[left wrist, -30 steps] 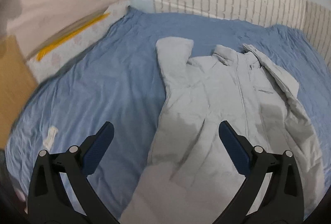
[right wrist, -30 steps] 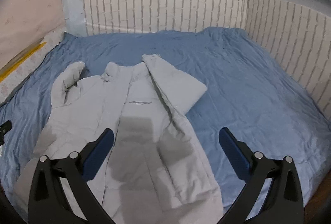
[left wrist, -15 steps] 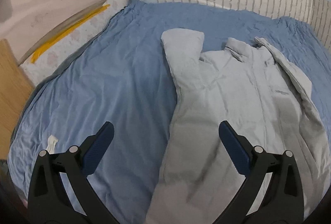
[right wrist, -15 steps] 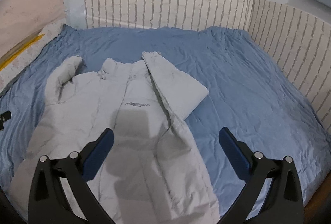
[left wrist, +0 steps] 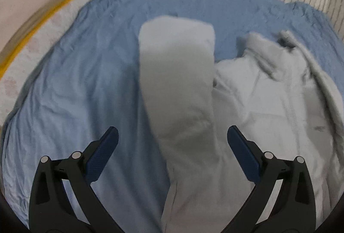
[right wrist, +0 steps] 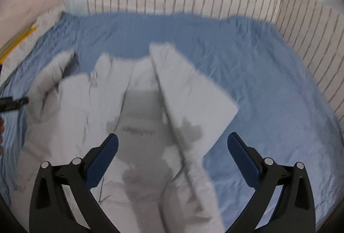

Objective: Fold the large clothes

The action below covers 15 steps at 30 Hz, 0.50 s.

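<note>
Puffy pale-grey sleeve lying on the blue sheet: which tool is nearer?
Left. The left tool straddles that puffy pale-grey sleeve; the right tool hovers over the coat's chest.

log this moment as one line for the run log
stage: approach | left hand-held gripper: open, over sleeve | right hand-held gripper: open, over jacket front | jacket: flat on blue sheet, unfolded

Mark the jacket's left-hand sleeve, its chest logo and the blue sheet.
sleeve (left wrist: 176, 73), left wrist view, mid-length of the sleeve.
chest logo (right wrist: 138, 131), right wrist view, centre of the lettering.
blue sheet (right wrist: 268, 86), right wrist view, bare wrinkled area.
</note>
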Each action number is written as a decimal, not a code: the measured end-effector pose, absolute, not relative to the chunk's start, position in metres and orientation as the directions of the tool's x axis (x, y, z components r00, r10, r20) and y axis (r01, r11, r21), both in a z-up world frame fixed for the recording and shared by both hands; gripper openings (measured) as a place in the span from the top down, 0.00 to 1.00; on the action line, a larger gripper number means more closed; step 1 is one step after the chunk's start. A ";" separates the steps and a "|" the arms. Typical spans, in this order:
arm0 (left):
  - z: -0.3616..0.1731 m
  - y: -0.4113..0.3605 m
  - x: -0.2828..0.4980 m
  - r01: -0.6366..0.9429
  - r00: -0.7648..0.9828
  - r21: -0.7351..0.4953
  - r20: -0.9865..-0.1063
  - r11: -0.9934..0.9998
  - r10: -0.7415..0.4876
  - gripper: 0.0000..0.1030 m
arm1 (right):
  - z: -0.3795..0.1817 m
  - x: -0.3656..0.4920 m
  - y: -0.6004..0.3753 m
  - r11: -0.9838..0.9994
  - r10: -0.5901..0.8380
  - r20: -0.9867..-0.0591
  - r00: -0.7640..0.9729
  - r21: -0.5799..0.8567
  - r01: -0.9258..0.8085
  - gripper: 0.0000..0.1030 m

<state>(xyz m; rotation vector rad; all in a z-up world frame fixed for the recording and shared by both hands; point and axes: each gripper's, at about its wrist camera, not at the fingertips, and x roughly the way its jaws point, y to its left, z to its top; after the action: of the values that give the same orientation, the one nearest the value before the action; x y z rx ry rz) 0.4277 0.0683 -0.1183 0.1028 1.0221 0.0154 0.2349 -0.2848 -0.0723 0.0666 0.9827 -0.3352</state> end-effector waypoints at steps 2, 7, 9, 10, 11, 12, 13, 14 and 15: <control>-0.132 0.063 0.444 0.035 0.515 0.088 -0.855 0.995 0.058 0.03 | -0.087 0.235 -0.282 0.948 -0.235 -0.838 0.492 -0.086 0.306 0.02; -0.168 0.076 0.470 -0.061 0.444 0.080 -0.890 0.995 0.099 0.63 | -0.101 0.237 -0.274 0.948 -0.256 -0.839 0.480 -0.121 0.294 0.02; -0.174 0.089 0.459 -0.111 0.435 0.110 -0.888 0.988 0.148 0.74 | -0.101 0.239 -0.272 0.949 -0.262 -0.834 0.486 -0.132 0.285 0.02; -0.177 0.096 0.451 -0.129 0.427 0.113 -0.890 0.985 0.158 0.76 | -0.101 0.240 -0.270 0.950 -0.266 -0.829 0.492 -0.138 0.280 0.02; -0.183 0.106 0.440 -0.142 0.417 0.093 -0.897 0.985 0.145 0.76 | -0.100 0.241 -0.269 0.950 -0.268 -0.827 0.494 -0.143 0.277 0.02; -0.187 0.111 0.431 -0.145 0.414 0.070 -0.902 0.987 0.125 0.76 | -0.100 0.241 -0.267 0.951 -0.270 -0.825 0.496 -0.148 0.272 0.02; -0.189 0.115 0.421 -0.147 0.414 0.053 -0.904 0.988 0.110 0.76 | -0.100 0.241 -0.265 0.952 -0.271 -0.823 0.499 -0.151 0.267 0.02; -0.190 0.117 0.412 -0.150 0.417 0.045 -0.903 0.988 0.105 0.76 | -0.100 0.241 -0.263 0.953 -0.272 -0.820 0.503 -0.157 0.259 0.02; -0.189 0.115 0.402 -0.147 0.422 0.048 -0.900 0.988 0.106 0.76 | -0.101 0.242 -0.261 0.953 -0.276 -0.819 0.503 -0.164 0.256 0.02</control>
<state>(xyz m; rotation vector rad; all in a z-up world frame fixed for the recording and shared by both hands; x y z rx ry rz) 0.4016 0.1153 -0.1888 -0.0405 1.1241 0.1588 0.2418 -0.2615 -0.1012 -0.0219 0.9934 -0.3212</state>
